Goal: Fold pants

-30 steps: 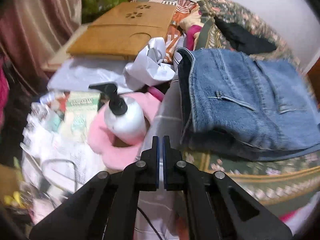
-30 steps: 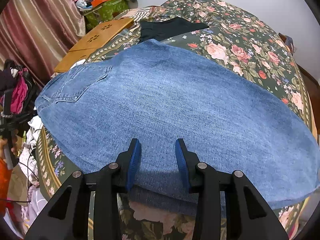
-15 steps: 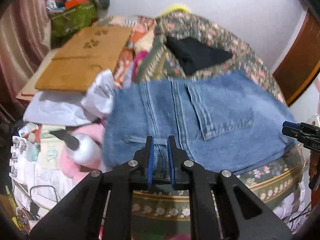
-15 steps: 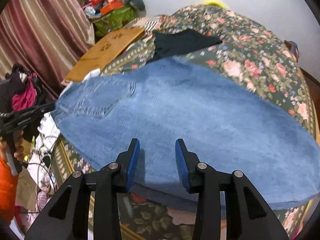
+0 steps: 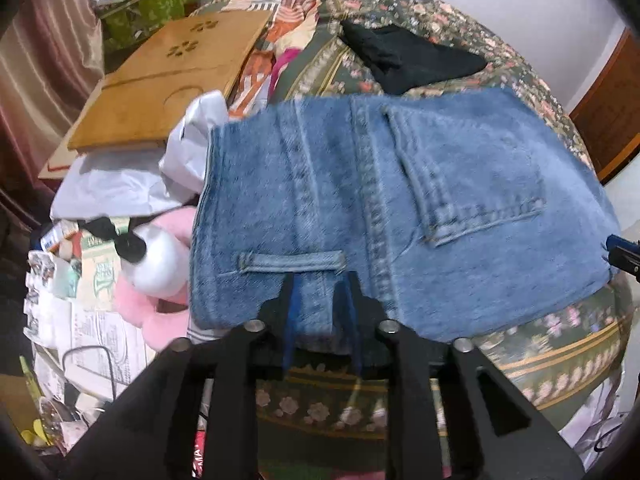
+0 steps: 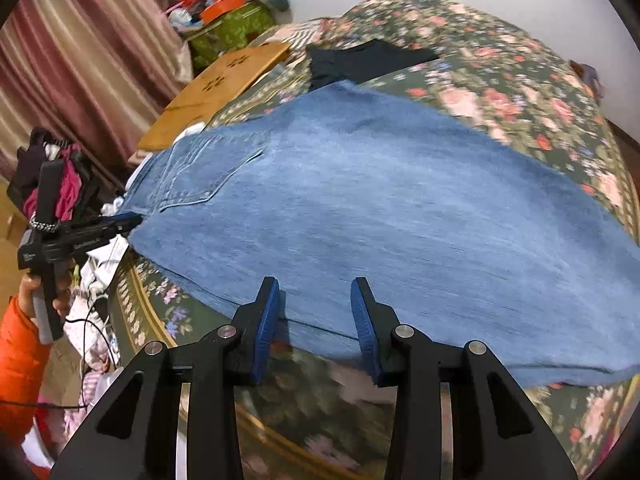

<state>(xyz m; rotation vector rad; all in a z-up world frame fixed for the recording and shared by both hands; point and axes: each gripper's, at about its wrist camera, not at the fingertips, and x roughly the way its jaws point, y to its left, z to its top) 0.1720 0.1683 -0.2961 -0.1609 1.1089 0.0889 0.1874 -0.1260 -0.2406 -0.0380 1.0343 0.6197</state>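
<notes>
Blue jeans lie folded lengthwise on the floral bed, back pocket up; they also show in the right wrist view. My left gripper is open, its fingers standing either side of the waistband edge just under a belt loop. My right gripper is open and empty at the near long edge of the jeans, above the bed's side. The left gripper shows at the waistband in the right wrist view.
A black garment lies on the bed beyond the jeans. A wooden lap tray, white bags, a pump bottle and pink plush crowd the left. A striped curtain hangs at far left.
My left gripper swung from the clutter to the jeans' waistband and opened from shut. My right gripper drew back toward the near edge of the jeans, staying open.
</notes>
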